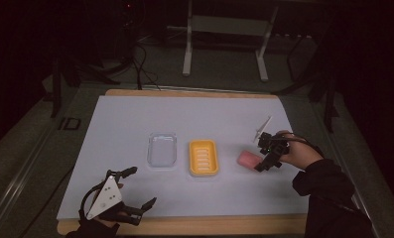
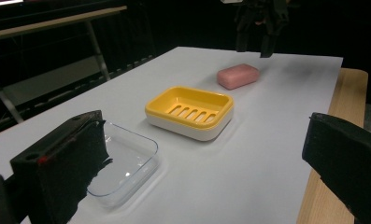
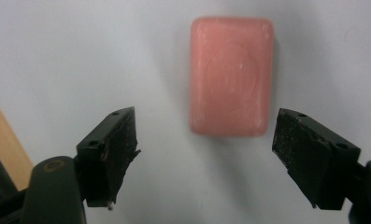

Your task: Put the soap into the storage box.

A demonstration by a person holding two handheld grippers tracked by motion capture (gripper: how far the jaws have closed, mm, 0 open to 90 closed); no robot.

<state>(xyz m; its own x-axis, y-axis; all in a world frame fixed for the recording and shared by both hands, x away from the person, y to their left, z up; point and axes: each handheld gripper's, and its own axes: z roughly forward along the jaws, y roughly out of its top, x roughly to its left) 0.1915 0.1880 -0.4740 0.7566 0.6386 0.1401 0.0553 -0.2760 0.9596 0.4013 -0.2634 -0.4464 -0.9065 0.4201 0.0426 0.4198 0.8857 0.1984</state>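
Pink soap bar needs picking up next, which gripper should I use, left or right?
Right. The right gripper hangs open just over the pink soap bar, jaws spread wider than the bar. The left gripper is open too, but sits at the near edge, beyond the clear lid and yellow soap dish.

My left hand (image 1: 98, 225) cut off by near edge. Clear tray (image 2: 122, 163) partly hidden behind my left jaw. Room beyond table too dark to read.

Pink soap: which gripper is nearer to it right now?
Right. The right gripper hovers open right by the pink soap, jaws either side, not touching. The left gripper sits open at the near left edge, beyond the yellow soap dish.
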